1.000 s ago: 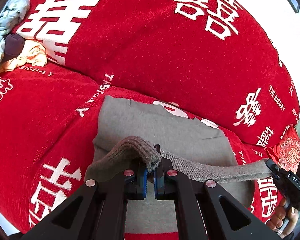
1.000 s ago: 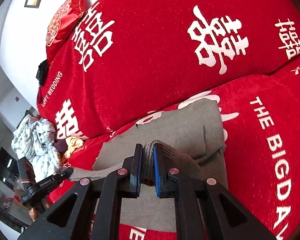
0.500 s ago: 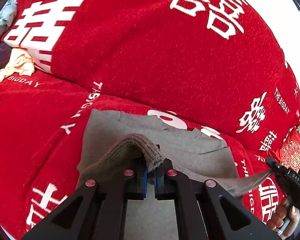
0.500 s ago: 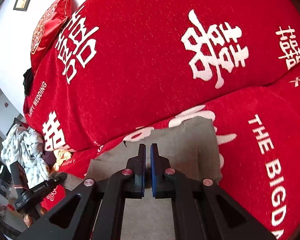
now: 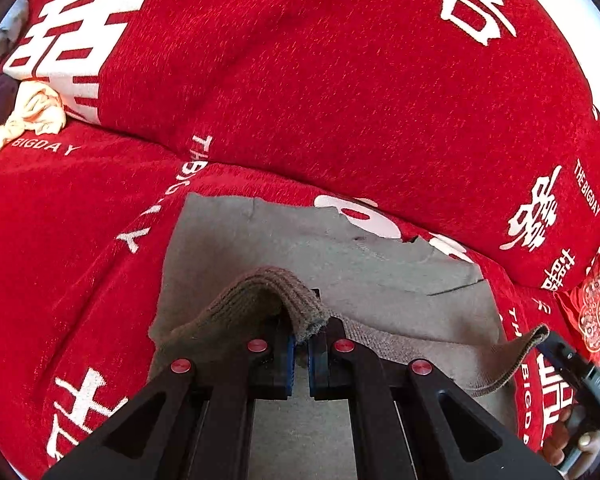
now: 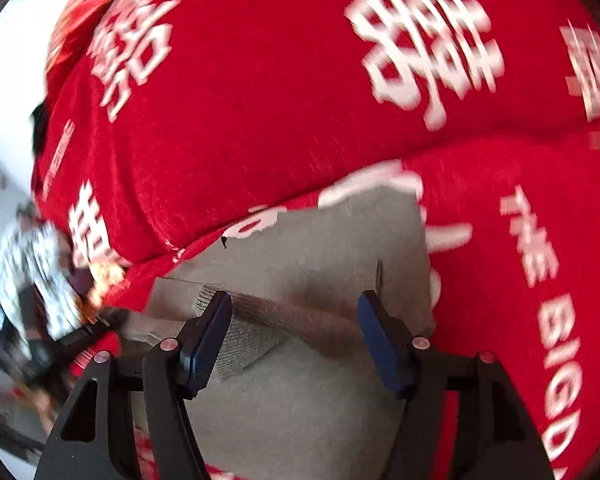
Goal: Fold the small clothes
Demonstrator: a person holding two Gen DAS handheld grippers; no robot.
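A grey knit garment [image 5: 380, 280] lies flat on the red sofa seat [image 5: 60, 240]. My left gripper [image 5: 299, 338] is shut on its ribbed hem [image 5: 268, 292] and holds that edge lifted above the cloth. The hem runs right to my other gripper's black body [image 5: 580, 376], where its end hangs loose. In the right wrist view my right gripper [image 6: 296, 336] is wide open over the garment [image 6: 320, 248], with the ribbed hem [image 6: 284, 316] lying between its fingers. That view is motion-blurred.
The red sofa back [image 5: 320, 80] with white characters rises right behind the garment. A heap of other clothes [image 5: 32, 112] lies at the sofa's left end, also seen in the right wrist view [image 6: 32, 256]. A red cushion [image 5: 592, 312] sits at the right.
My right gripper has opened and let go of the hem, which now sags. My left gripper has kept its grip and stayed over the garment.
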